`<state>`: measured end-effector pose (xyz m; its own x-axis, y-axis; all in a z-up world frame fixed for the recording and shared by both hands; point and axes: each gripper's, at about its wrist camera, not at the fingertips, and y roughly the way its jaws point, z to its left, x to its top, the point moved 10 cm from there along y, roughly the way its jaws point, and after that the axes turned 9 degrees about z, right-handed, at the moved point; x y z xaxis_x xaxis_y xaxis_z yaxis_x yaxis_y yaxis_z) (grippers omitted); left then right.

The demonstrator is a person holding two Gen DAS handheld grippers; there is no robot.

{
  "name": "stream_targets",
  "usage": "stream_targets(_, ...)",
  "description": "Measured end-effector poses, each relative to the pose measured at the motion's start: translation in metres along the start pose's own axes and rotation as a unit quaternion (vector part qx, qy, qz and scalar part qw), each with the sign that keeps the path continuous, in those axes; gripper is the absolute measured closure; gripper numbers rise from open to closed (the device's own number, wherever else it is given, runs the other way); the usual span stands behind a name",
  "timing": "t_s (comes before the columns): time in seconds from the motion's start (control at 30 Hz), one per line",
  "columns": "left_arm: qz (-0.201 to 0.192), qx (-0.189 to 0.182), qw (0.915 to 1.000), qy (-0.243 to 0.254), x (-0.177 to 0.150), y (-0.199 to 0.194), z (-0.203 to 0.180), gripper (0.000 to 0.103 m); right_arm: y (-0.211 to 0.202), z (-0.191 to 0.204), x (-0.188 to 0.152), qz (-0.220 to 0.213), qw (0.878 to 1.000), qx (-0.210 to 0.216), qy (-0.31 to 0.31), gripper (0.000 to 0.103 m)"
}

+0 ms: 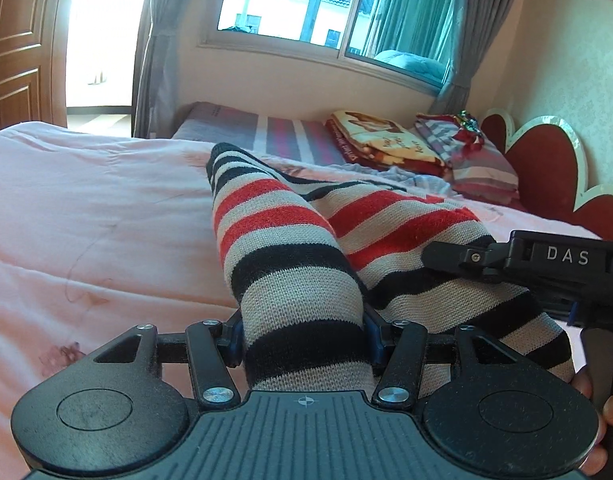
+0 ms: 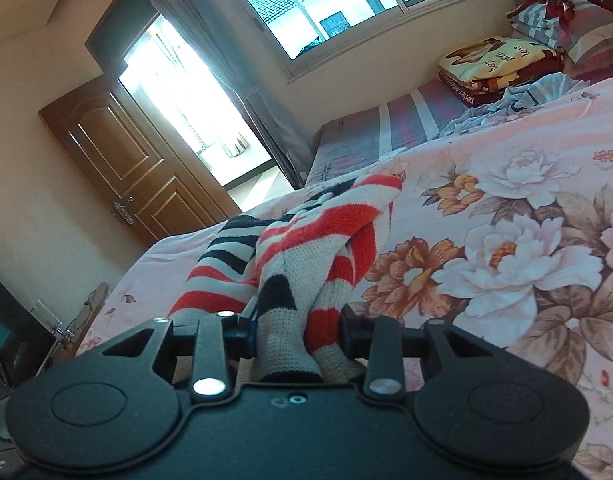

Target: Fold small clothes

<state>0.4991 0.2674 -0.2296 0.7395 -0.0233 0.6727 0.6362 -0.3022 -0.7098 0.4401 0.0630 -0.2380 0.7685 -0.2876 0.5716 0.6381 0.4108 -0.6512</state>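
A striped knit garment, in red, black and beige bands, lies on the pink bedspread. My left gripper is shut on one thick bunched end of it, the knit filling the gap between the jaws. My right gripper is shut on another bunched end of the same garment; its black body also shows in the left wrist view at the right, over the cloth. The garment stretches away from both grippers toward the far side of the bed.
The bedspread has a large flower print. Folded blankets and striped pillows lie by the red headboard. A striped mattress edge, a window, grey curtains and a wooden door stand beyond the bed.
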Motion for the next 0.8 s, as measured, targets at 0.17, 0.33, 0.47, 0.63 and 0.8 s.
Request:
stream_targets(0.17, -0.013, 0.022, 0.9995, -0.020, -0.022, 0.025, 0.043, 0.016, 0.029, -0.029, -0.010, 0.025, 0.997, -0.069, 0.005, 0.070)
stream_targets(0.33, -0.007, 0.030, 0.9991, -0.030, -0.030, 0.009, 0.051, 0.011, 0.021, -0.017, -0.016, 0.029, 0.992, -0.119, -0.041, 0.065)
stream_targets(0.47, -0.011, 0.037, 0.9990, -0.023, -0.040, -0.019, 0.051, 0.011, -0.012, 0.015, -0.016, 0.010, 0.993, -0.095, -0.076, 0.066)
stream_targets(0.63, 0.040, 0.044, 0.9980, -0.021, -0.067, 0.001, 0.044, 0.011, -0.017, 0.012, -0.056, 0.048, 0.988, -0.119, -0.085, 0.071)
stream_targets(0.8, 0.045, 0.048, 0.9976, -0.021, -0.069, 0.000, 0.041, 0.011, -0.009, -0.021, -0.083, 0.086, 0.980, -0.166, -0.074, 0.073)
